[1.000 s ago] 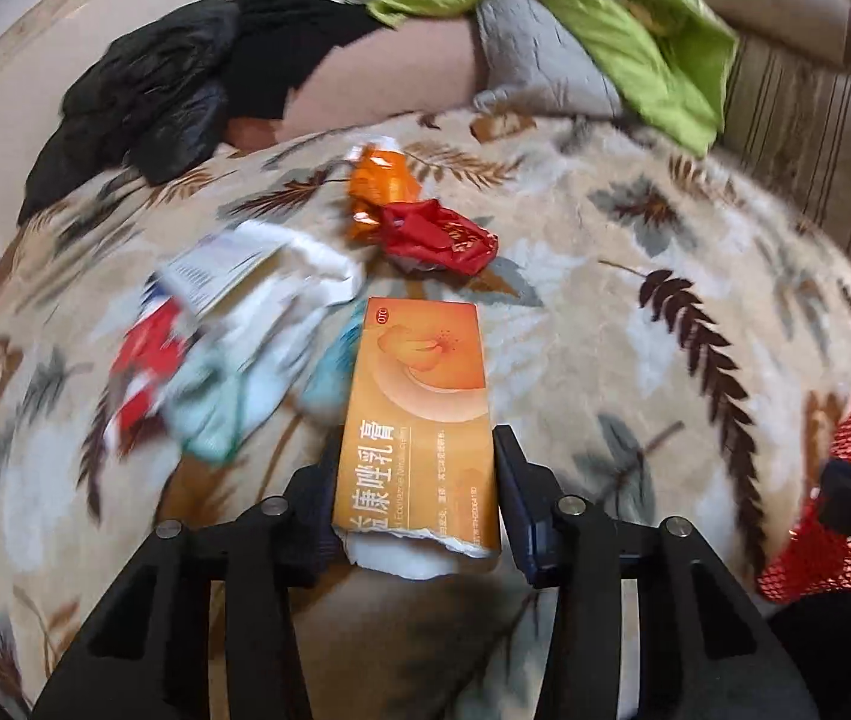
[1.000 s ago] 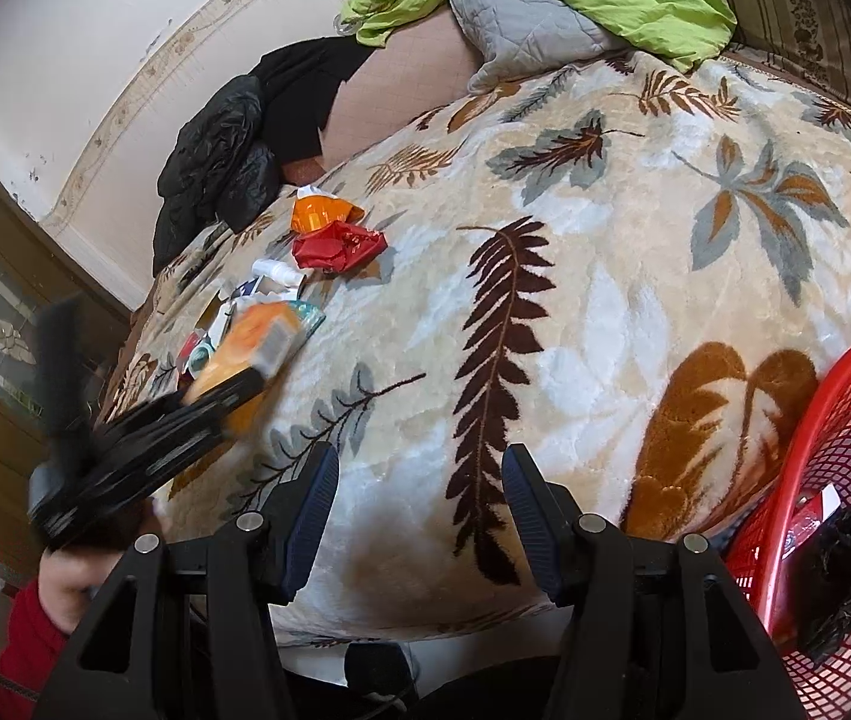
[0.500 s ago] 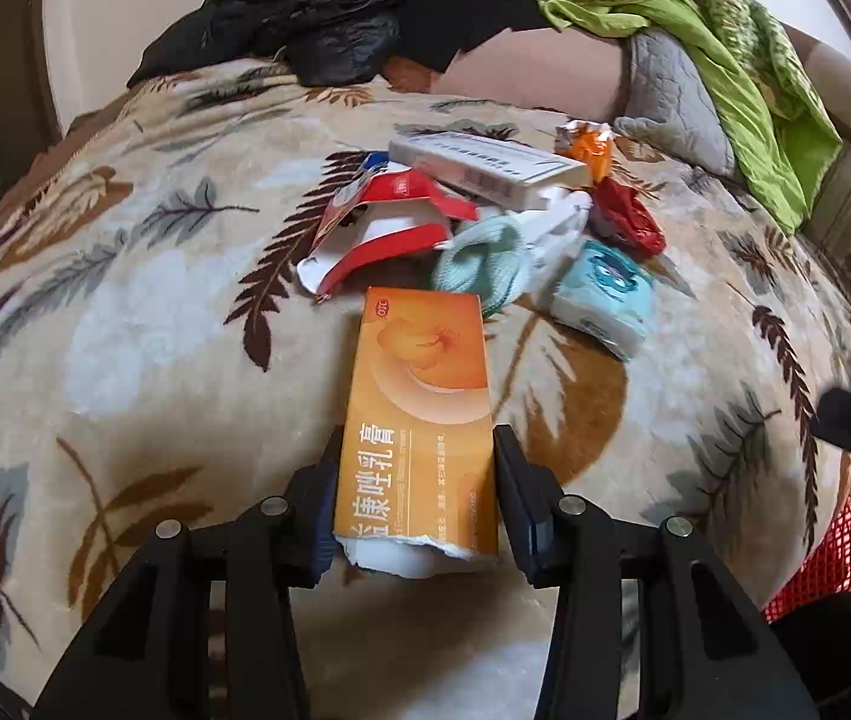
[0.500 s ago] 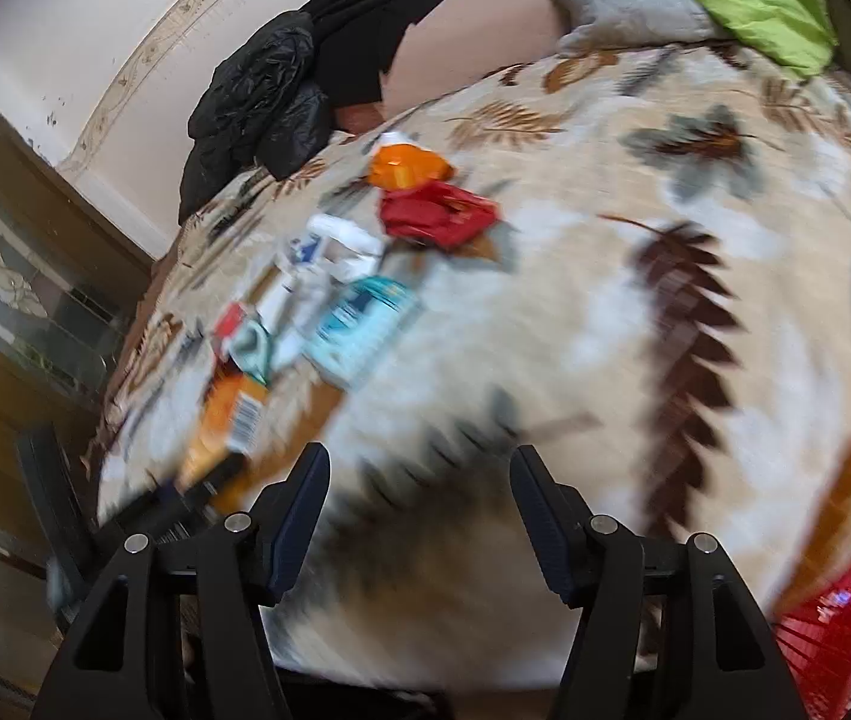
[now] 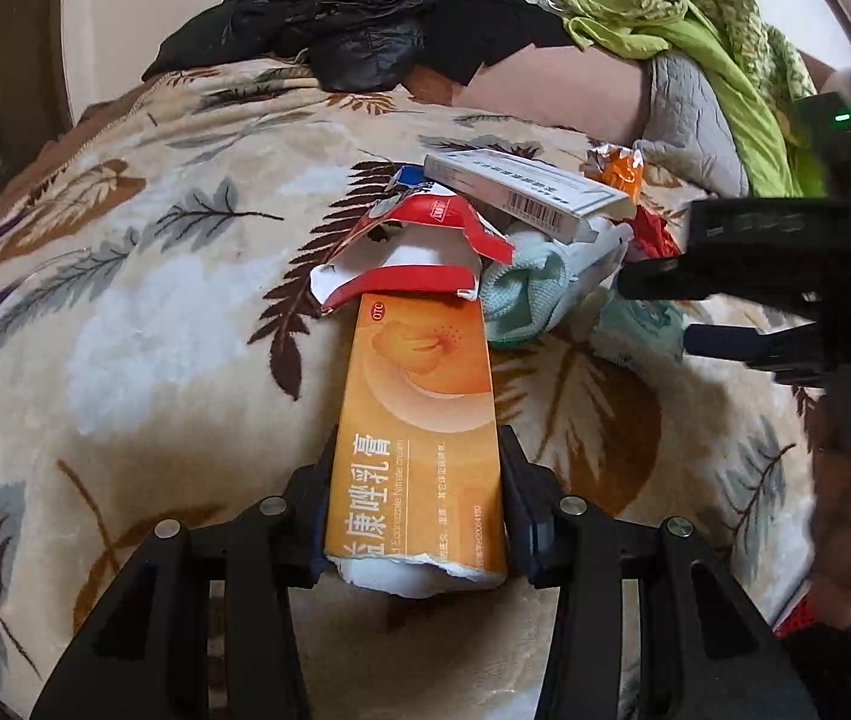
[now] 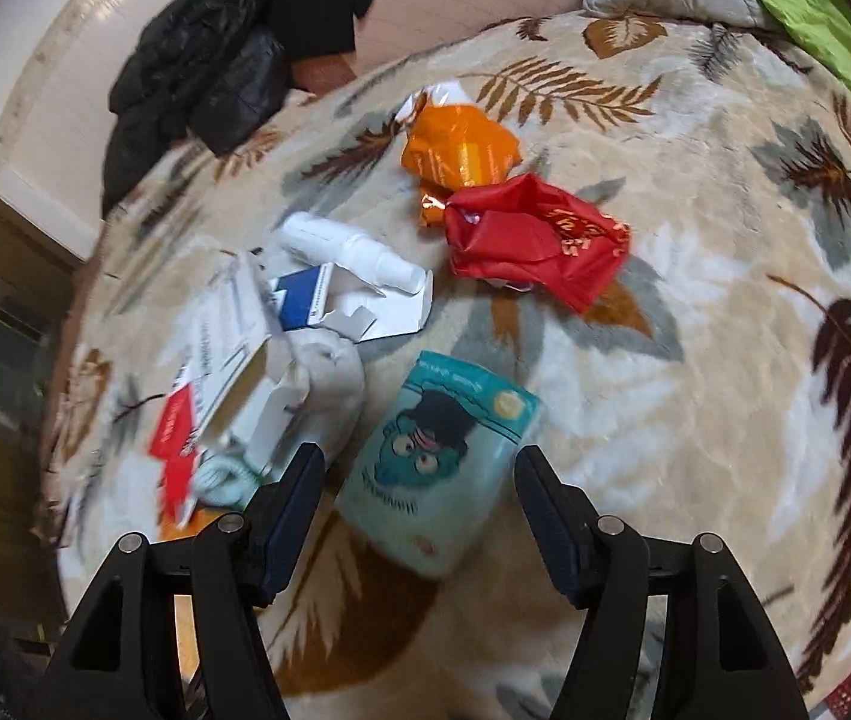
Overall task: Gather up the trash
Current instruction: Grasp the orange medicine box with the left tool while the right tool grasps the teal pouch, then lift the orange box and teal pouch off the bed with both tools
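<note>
Two grippers work: left gripper (image 5: 416, 507) clamps the orange box (image 5: 419, 420); right gripper (image 6: 416, 501), fingers apart, straddles the teal packet (image 6: 437, 462); closing comes next.

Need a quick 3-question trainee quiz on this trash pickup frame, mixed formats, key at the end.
1. True or false: the left gripper is shut on the orange ointment box.
2. Which item lies between the open fingers of the right gripper?
A. red wrapper
B. teal cartoon pouch
C. white spray bottle
3. Fill in: the orange wrapper lies on the leaf-print ____.

Key: 1 true; 2 B; 3 blanket.
</note>
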`<state>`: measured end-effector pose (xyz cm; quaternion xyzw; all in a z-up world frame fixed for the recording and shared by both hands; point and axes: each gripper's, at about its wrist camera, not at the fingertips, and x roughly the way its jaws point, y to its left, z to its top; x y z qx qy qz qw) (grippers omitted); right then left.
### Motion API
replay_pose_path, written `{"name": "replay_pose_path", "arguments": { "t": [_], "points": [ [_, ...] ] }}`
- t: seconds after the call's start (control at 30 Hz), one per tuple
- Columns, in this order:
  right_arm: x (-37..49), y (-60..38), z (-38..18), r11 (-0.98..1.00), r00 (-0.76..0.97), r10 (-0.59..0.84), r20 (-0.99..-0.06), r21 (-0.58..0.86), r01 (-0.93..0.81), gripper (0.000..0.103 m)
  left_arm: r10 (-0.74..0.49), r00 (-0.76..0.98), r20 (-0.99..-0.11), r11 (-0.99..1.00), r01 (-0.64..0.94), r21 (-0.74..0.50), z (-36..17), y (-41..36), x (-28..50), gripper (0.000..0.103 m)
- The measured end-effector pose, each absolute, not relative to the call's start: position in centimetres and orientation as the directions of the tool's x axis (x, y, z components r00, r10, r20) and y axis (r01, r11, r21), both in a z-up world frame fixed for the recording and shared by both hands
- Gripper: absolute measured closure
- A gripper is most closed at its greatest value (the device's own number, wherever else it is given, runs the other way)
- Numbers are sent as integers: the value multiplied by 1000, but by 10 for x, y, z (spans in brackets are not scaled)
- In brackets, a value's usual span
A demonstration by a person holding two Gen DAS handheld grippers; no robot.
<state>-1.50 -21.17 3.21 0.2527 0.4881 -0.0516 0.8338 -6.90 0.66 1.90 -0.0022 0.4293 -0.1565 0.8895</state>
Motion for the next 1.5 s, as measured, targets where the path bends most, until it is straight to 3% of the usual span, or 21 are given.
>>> {"name": "replay_pose_path", "arguments": {
  "t": [0.13,0.2,0.33,0.73,1.5],
  "points": [
    [-9,-206,20,900,493,95,-865,286,329,35,-264,590,-763,950,295,-101,18,2,-71,58],
    [-10,-202,23,926,499,58,-865,233,296,53,-262,592,-762,949,300,-93,18,0,-72,58],
    [-36,-209,31,947,542,77,-837,231,223,65,-274,596,-755,947,305,-103,20,-1,-74,58],
    [-143,-214,53,965,697,68,-713,224,135,65,-319,661,-679,928,363,-83,40,-18,-95,59],
    [-159,-228,57,950,733,91,-674,279,138,65,-263,723,-639,921,385,56,51,-44,-118,59]
  ]
}}
